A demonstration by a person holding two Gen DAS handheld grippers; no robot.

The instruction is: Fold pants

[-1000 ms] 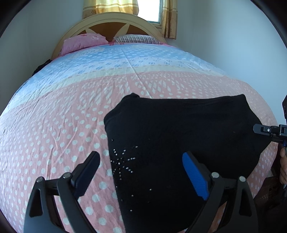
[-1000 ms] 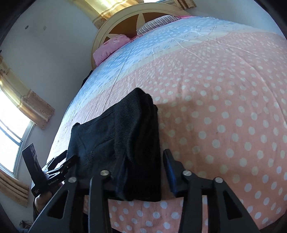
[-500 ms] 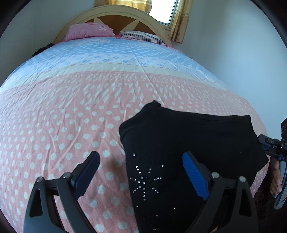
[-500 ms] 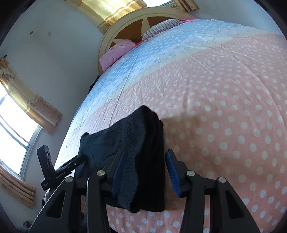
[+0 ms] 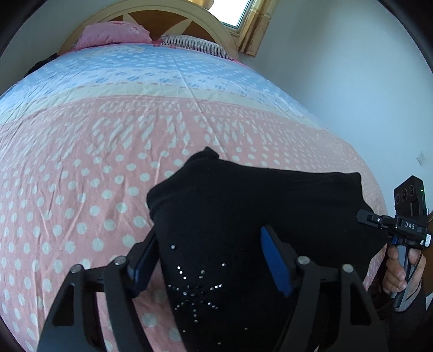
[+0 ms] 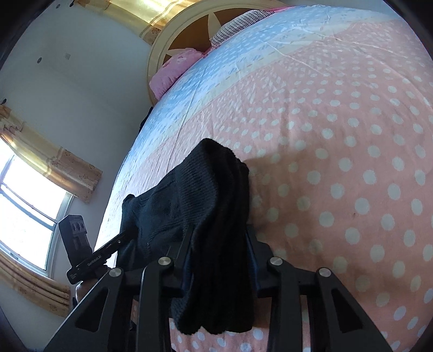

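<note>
Black pants [image 5: 243, 216] with a rhinestone star lie folded on the pink dotted bedspread [image 5: 81, 176] near the bed's foot. My left gripper [image 5: 208, 254] has its fingers closing around the pants' near end, the fabric bunched between them. My right gripper [image 6: 219, 243] is shut on the thick folded end of the pants [image 6: 211, 205]. The right gripper also shows at the right edge of the left wrist view [image 5: 379, 220]. The left gripper shows at the left of the right wrist view [image 6: 108, 249].
The bed has a cream headboard [image 5: 167, 10] with a pink pillow [image 5: 113, 33] and a striped pillow [image 5: 194, 43]. White walls stand close on the right [image 5: 351, 81]. Curtained windows sit behind the headboard and on the side wall [image 6: 27, 211].
Both grippers' fingers have closed in on the pants from wide open. The pants' ends have bunched between the fingers and the cloth has drawn nearer.
</note>
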